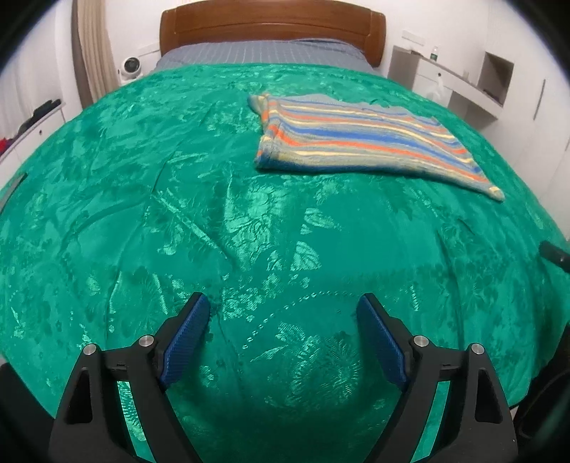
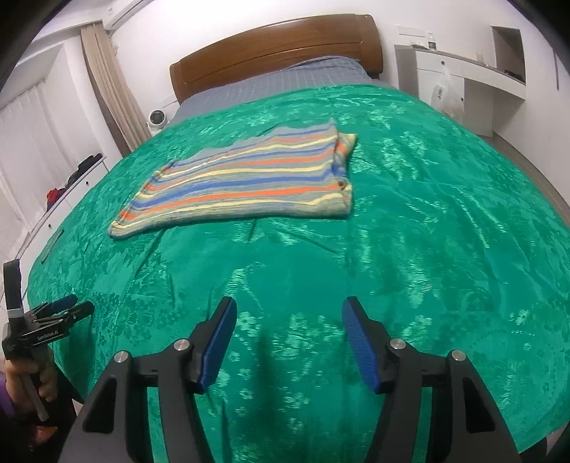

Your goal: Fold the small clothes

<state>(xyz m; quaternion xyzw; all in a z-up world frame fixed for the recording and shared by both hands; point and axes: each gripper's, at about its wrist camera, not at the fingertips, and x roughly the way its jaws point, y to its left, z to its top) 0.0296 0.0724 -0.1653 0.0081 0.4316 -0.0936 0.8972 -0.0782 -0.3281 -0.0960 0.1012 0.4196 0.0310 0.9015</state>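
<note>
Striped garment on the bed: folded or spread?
Folded. The striped garment lies flat on the green bedspread, its layers doubled over along one side edge.

Both wrist cameras looked steeply down along their own blue-padded fingers from the foot of a green bedspread (image 1: 142,185), facing the wooden headboard (image 1: 272,30). Each saw the striped garment (image 1: 356,140) lying well ahead. The right view also caught the left gripper (image 2: 71,308) at its edge.
</note>
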